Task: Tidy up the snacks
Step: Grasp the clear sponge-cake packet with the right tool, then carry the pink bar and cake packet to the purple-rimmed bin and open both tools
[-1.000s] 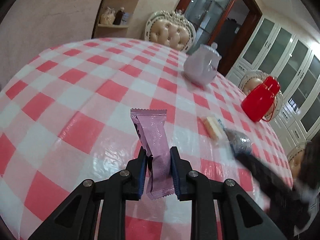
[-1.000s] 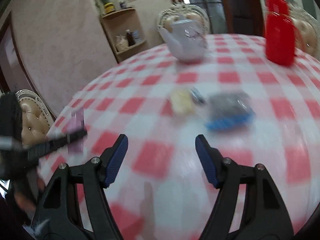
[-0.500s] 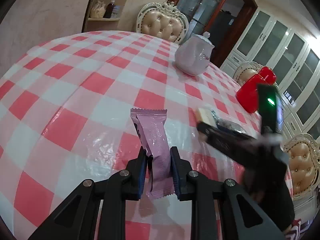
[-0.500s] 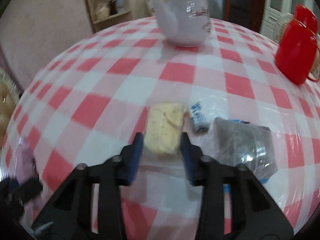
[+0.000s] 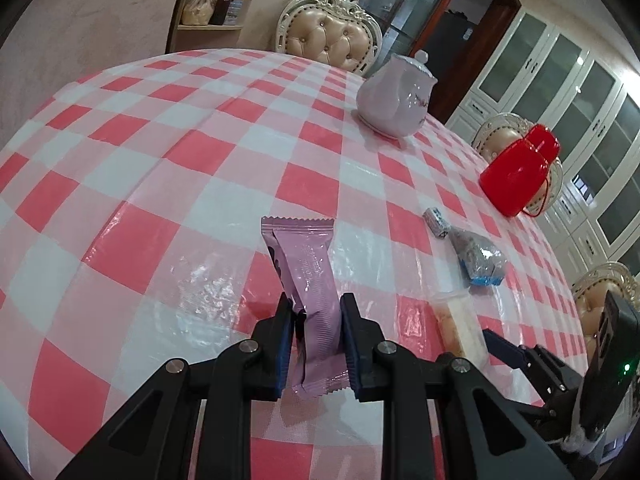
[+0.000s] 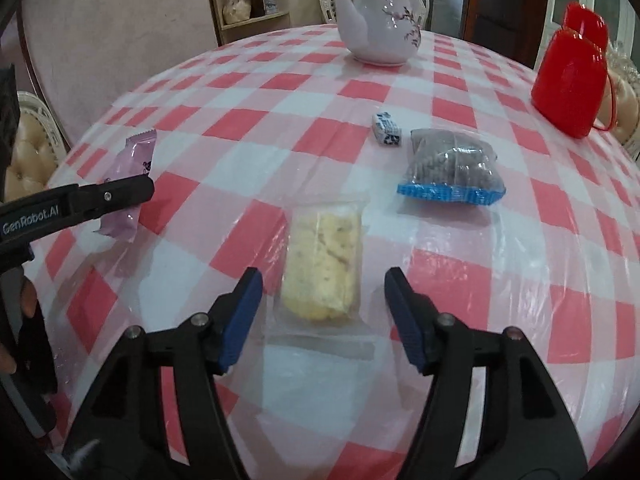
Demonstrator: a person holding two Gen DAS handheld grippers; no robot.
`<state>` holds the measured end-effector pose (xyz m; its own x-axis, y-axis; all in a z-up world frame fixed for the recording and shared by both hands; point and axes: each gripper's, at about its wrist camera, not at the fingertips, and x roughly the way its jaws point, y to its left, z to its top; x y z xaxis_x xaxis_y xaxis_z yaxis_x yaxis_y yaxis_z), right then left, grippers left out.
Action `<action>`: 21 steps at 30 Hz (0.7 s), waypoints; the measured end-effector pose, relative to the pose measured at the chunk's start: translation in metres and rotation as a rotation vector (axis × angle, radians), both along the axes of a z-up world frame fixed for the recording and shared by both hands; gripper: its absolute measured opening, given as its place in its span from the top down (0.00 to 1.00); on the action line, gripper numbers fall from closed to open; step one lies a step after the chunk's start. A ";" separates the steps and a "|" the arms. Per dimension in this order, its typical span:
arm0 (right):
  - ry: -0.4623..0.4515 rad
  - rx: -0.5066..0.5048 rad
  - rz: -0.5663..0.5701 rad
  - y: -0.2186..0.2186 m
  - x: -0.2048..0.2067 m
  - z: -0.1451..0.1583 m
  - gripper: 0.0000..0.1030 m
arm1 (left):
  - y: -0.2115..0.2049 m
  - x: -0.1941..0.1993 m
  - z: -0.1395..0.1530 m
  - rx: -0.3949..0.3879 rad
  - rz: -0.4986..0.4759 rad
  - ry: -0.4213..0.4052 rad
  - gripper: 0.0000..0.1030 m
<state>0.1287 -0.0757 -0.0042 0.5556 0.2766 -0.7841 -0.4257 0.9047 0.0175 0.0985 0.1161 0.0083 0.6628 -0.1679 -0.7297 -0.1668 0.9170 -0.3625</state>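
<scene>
Between the right gripper's (image 6: 322,316) blue pads lies the yellow cake packet (image 6: 322,266), flat on the checked tablecloth (image 6: 256,120), with clear space on either side; the pads do not touch it. We note that these jaws have just been opening, and they now stand roughly half spread with the packet released beneath them.

We judge this packet to be light, soft and crushable: the cake inside will deform under a firm squeeze, and the clear film is slick and extends past the cake at both ends. We advise taking it across the short width at mid-length, with gentle pressure, rather than by the loose film.

The left gripper (image 5: 316,336) is clamped on the pink wrapper bar (image 5: 310,280), gripping its lower third; the bar stands upright out of the jaws, its crimped top edge free. We judge it light and fairly stiff, so the present hold should suffice.

Beyond the cake packet, the dark snack bag (image 6: 454,164) with a blue edge and the small blue-and-white candy (image 6: 387,128) lie near each other. Farther back stand the white teapot (image 6: 380,20) and the red jug (image 6: 572,76).
</scene>
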 end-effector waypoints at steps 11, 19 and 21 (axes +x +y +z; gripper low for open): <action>-0.094 0.146 -0.149 -0.038 -0.046 0.023 0.62 | -0.001 -0.001 0.004 -0.002 -0.043 -0.022 0.77; -0.058 0.505 -0.306 -0.076 -0.095 0.026 0.62 | -0.015 -0.006 0.004 -0.034 -0.090 -0.048 0.77; -0.045 0.529 -0.295 -0.071 -0.100 0.025 0.62 | -0.021 -0.010 0.007 -0.018 -0.095 -0.058 0.77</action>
<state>0.0289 -0.1463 0.0210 0.6974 0.4519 -0.5562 -0.1692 0.8580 0.4850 0.0887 0.0955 0.0151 0.6841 -0.2449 -0.6870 -0.0579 0.9207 -0.3859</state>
